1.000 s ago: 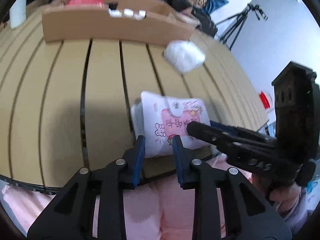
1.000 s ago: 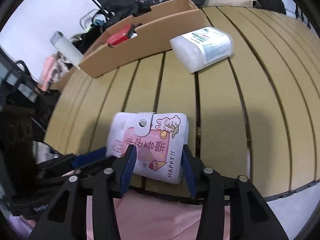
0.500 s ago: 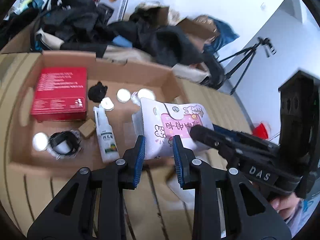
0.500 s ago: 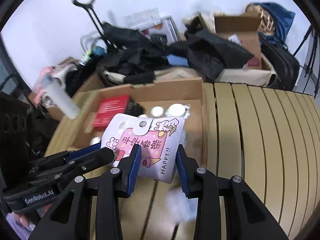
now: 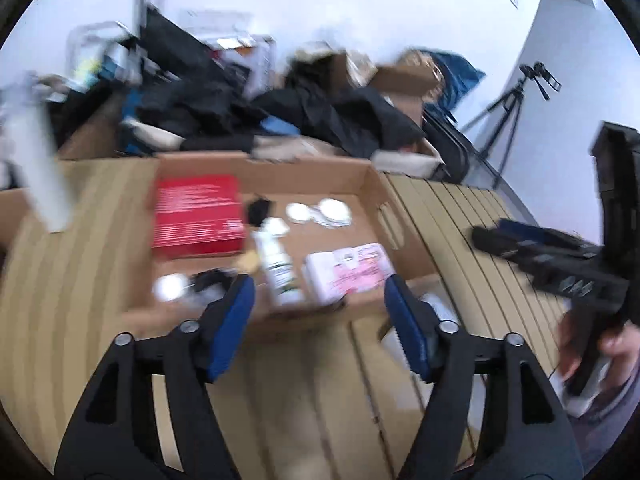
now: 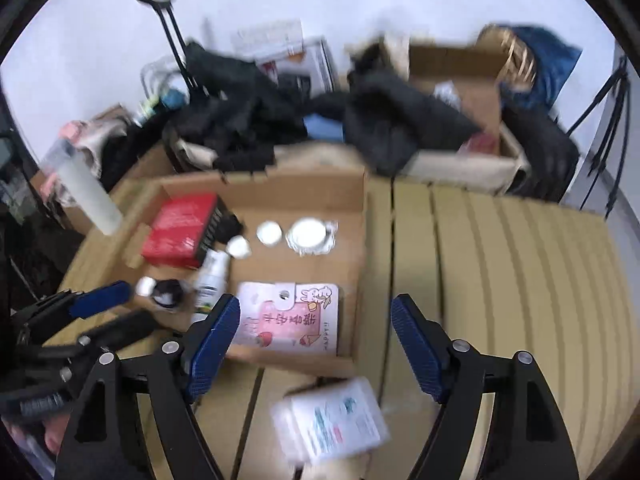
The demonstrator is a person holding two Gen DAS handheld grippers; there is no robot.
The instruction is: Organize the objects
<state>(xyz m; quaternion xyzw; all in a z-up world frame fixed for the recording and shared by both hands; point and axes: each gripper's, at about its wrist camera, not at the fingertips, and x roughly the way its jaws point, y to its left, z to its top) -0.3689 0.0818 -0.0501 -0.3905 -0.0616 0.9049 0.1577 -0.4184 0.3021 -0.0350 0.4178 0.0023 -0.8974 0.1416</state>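
Note:
A pink-and-white cartoon wallet [image 6: 287,319] lies flat in the near right corner of the shallow cardboard box [image 6: 362,216]; it also shows in the left wrist view [image 5: 348,270]. My left gripper [image 5: 320,326] is open and empty, just in front of the box [image 5: 372,188]. My right gripper [image 6: 316,342] is open and empty, above the box's near wall. A white plastic-wrapped pack [image 6: 332,426] lies on the slatted table [image 6: 520,280] in front of the box.
The box also holds a red box [image 5: 198,214], a white spray bottle [image 5: 276,266], round white lids [image 5: 320,212] and small dark items. A white cylinder [image 5: 38,168] stands at the left. Black bags, cartons and a tripod [image 5: 508,120] crowd behind the table.
Both grippers held the wallet, carried it from the table edge over the box, then opened. The wallet now lies in the box and both grippers have pulled back.

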